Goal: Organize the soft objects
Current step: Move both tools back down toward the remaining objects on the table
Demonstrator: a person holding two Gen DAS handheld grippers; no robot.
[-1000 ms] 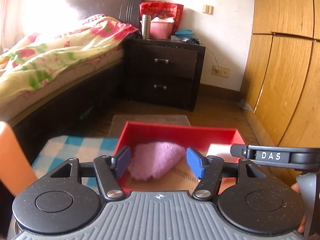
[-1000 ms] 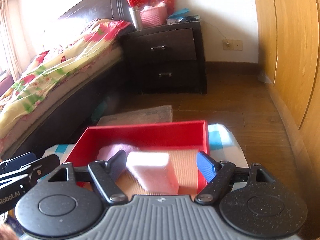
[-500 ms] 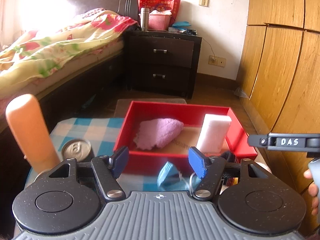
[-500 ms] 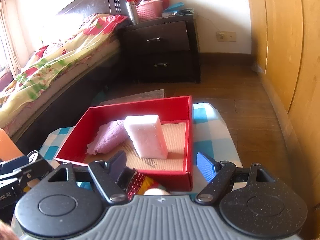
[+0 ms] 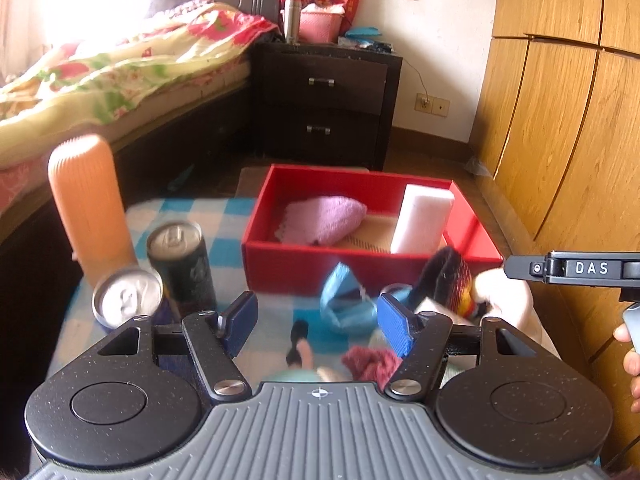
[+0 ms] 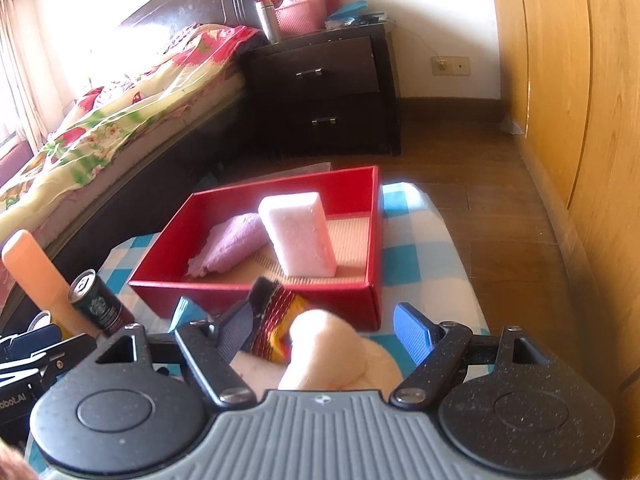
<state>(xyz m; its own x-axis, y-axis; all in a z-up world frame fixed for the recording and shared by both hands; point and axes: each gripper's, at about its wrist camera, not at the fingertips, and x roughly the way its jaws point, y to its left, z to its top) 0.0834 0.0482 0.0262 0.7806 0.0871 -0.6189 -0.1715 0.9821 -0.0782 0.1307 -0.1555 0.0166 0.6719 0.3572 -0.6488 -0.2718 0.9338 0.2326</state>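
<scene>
A red box (image 5: 360, 268) (image 6: 256, 294) stands on the checked table and holds a folded purple cloth (image 5: 324, 220) (image 6: 234, 242) and an upright white sponge (image 5: 420, 220) (image 6: 300, 236). My left gripper (image 5: 318, 320) is open and empty, back from the box, above a blue soft item (image 5: 344, 304) and a dark red cloth (image 5: 372, 360). My right gripper (image 6: 324, 328) is open and empty over a cream plush toy (image 6: 332, 344) with a red and yellow patterned part (image 6: 276, 320). The plush also shows in the left wrist view (image 5: 504, 296).
An orange cylinder (image 5: 88, 204) and two drink cans (image 5: 180, 264) (image 5: 126, 296) stand at the table's left. A bed (image 5: 100, 76), a dark nightstand (image 5: 324, 100) and a wooden wardrobe (image 5: 560, 100) surround the table. The right gripper's body (image 5: 580, 268) is at the right of the left wrist view.
Both grippers have pulled back from the red box and risen. The cloth and sponge stay in the box. More of the table's near items have come into view.
</scene>
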